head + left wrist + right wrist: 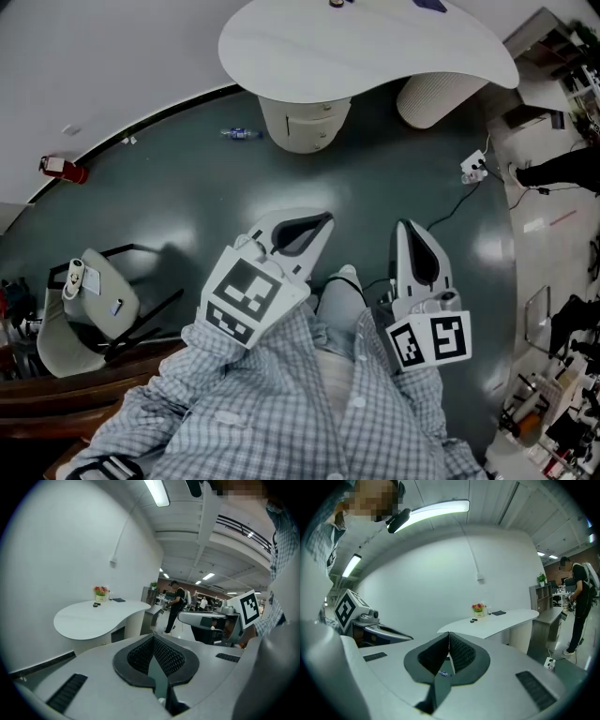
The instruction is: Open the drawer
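Both grippers hover above the dark floor (187,216), in front of the person's checked shirt (281,412). The left gripper (323,221) has its jaws pressed together at the tips with nothing between them, and so does the right gripper (405,226). The drawer (306,120) sits flush in the round pedestal under the curved white desk (375,56), well apart from both grippers. A water bottle (242,134) lies on the floor just left of the pedestal.
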{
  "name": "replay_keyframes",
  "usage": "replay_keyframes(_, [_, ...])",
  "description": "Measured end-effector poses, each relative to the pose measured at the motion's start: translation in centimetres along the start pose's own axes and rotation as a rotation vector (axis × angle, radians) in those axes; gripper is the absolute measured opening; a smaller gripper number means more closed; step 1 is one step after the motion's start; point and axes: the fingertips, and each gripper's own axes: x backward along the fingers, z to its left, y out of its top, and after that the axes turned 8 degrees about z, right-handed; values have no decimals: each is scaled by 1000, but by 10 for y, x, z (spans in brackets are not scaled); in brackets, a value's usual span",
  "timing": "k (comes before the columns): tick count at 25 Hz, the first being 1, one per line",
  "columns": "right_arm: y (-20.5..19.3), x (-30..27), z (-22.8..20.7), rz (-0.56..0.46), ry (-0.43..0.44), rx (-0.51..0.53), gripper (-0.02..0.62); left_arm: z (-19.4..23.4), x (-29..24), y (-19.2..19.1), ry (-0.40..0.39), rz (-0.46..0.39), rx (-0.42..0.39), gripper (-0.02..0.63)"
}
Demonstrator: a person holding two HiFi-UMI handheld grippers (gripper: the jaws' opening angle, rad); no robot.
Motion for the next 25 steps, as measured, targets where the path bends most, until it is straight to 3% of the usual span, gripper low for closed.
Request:
replay_keyframes(14, [4,-11,-29,1,21,-2,9,7,-5,6,61,-5,27,5])
replay_keyframes(25, [19,-46,-81,7,132,22,9,9,-56,35,131,-12,77,5])
